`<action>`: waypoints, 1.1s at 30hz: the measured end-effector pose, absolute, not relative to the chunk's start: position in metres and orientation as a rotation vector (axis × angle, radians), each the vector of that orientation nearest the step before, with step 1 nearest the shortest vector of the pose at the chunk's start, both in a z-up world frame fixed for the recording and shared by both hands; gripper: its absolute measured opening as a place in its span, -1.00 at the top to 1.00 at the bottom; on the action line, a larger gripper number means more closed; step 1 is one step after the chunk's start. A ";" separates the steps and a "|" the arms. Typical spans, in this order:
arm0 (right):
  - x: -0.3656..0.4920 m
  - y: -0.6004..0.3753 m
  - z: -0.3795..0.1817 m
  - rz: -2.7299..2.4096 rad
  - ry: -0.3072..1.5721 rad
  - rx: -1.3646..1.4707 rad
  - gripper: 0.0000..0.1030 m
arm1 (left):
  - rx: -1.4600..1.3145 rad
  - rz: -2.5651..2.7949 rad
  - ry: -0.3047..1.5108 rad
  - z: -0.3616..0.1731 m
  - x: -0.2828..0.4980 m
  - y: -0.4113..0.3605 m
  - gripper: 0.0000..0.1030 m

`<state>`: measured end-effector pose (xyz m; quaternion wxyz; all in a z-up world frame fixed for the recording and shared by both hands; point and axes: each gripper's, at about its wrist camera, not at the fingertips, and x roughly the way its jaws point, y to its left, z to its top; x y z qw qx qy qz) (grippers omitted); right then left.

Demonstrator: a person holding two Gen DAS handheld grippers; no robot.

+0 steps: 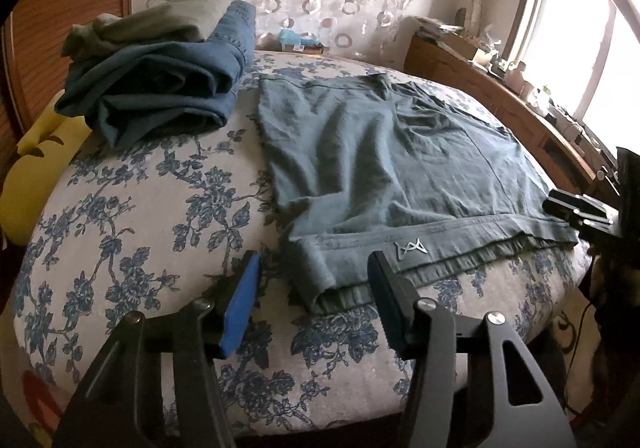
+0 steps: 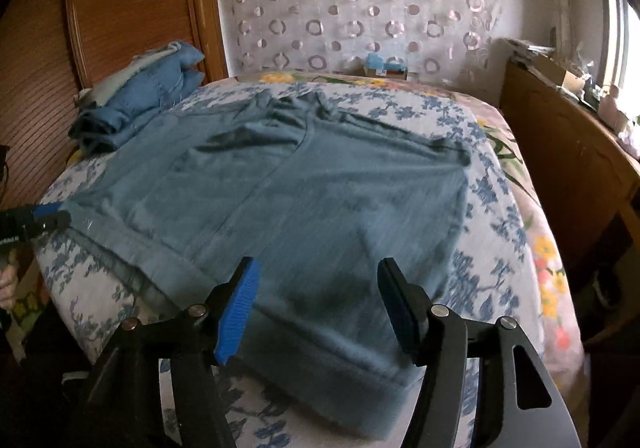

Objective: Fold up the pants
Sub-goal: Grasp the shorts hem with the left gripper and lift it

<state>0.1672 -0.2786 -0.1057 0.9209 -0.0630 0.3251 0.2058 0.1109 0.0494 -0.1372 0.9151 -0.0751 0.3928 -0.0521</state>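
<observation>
Grey-blue pants (image 1: 380, 152) (image 2: 300, 188) lie flat, folded in half, on a flower-print bed (image 1: 140, 208) (image 2: 492, 208). Their waistband with a small white logo (image 1: 410, 248) faces the near edge. My left gripper (image 1: 314, 264) stands open just above the band's near left corner, the cloth showing between its blue pads without touching them. My right gripper (image 2: 318, 266) hangs open over the pants' near right part, nothing pinched. Each gripper shows in the other's view: the right gripper (image 1: 576, 208) at the right edge, the left gripper (image 2: 48, 216) at the left edge.
A pile of folded jeans and clothes (image 1: 160, 88) (image 2: 136, 104) sits at the bed's far left. A yellow cushion (image 1: 36, 168) lies beside it. A cluttered wooden desk (image 1: 500, 100) (image 2: 560, 168) runs along the right under a window. A person's hand (image 2: 8, 280) shows at the left.
</observation>
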 end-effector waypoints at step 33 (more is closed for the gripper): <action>0.103 -0.289 -0.099 0.355 0.621 -0.058 -0.27 | -0.065 -0.245 0.737 -0.077 0.143 -0.013 0.84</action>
